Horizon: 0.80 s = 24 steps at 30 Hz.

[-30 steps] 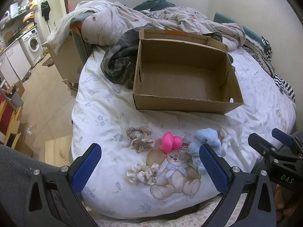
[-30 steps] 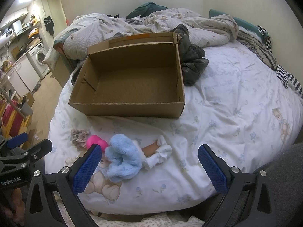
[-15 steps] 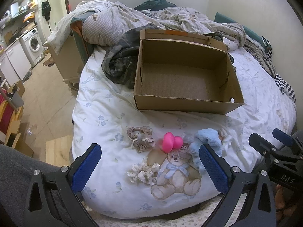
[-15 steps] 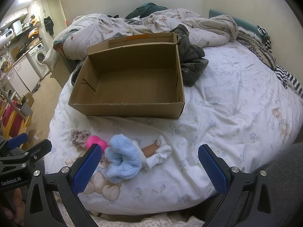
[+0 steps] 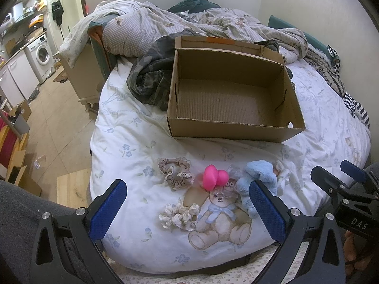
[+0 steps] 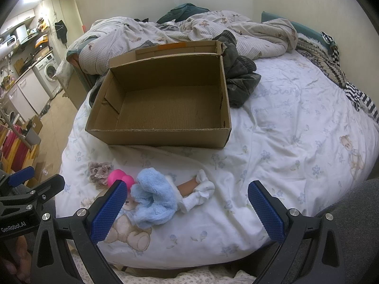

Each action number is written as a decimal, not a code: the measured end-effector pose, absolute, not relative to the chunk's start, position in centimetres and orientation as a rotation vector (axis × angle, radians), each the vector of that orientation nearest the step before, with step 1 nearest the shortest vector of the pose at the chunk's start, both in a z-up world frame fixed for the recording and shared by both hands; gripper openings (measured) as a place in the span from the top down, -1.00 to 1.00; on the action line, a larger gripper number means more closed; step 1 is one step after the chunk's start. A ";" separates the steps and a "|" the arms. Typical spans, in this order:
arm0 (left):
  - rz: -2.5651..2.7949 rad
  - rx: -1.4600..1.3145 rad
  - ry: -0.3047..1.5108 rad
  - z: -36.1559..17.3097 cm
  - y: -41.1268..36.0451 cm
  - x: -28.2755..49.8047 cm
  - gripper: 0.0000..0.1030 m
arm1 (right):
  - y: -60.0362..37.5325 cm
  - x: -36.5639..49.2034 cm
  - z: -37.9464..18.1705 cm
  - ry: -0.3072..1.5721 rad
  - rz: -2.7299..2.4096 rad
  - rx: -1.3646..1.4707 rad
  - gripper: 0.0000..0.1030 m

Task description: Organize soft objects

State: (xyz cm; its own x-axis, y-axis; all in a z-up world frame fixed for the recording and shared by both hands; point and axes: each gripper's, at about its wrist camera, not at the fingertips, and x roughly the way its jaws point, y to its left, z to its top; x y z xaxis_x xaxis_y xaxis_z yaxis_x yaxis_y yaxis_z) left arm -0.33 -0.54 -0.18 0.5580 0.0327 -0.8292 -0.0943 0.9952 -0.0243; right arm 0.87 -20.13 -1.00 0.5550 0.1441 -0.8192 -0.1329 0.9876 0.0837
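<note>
**Both grippers released above the bed edge; soft items lined up in front of an open box**

Left gripper (image 5: 187, 209): jaws spread wide, nothing between the blue pads, held over the near edge of the bed (image 5: 132, 142).

Items on the white floral duvet, left to right in the left wrist view:
- Taupe scrunchie (image 5: 176, 172), lying flat; a cream scrunchie (image 5: 177, 216) lies nearer the camera, apart from it.
- Pink heart-shaped toy (image 5: 214, 177), just right of the taupe scrunchie, touching a crumpled clear wrapper (image 5: 233, 172).
- Light blue plush piece (image 5: 258, 177), beside the wrapper. In the right wrist view the blue plush (image 6: 154, 201) adjoins white socks (image 6: 201, 193) on what looks like a doll's leg; the rest of the doll is hidden.

Cardboard box (image 5: 232, 132): open, upright, nothing inside, well beyond the row of items. Dark crumpled garment (image 5: 151, 80) at its left side, rumpled checked bedding (image 5: 213, 21) behind.

Right gripper (image 6: 187, 210): jaws likewise wide apart, gripping nothing; the blue plush lies near its left pad, contact not resolvable.
</note>
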 end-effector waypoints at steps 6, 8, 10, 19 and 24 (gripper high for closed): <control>0.076 -0.070 0.976 -0.2 -0.5 -0.3 -1.00 | -20.2 0.9 -1.0 0.969 0.164 0.012 -1.00; 0.076 -0.069 0.976 -0.2 -0.5 -0.3 -1.00 | -20.1 0.9 -1.0 0.969 0.164 0.012 -1.00; 0.076 -0.070 0.976 -0.2 -0.5 -0.3 -1.00 | -20.1 0.9 -1.0 0.969 0.164 0.012 -1.00; 0.077 -0.068 0.977 -0.2 -0.5 -0.3 -1.00 | -20.1 0.9 -1.0 0.969 0.165 0.012 -1.00; 0.080 -0.077 0.986 -0.1 -0.1 -0.3 -1.00 | -19.6 0.9 -0.6 0.965 0.169 0.007 -1.00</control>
State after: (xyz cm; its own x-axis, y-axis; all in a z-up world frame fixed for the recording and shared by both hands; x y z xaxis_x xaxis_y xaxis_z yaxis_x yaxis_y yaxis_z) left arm -0.29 -0.11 -0.14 0.5493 0.0324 -0.8350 -0.1021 0.9944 -0.0286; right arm 0.94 -19.61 -0.64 0.5570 0.1468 -0.8174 -0.1403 0.9867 0.0816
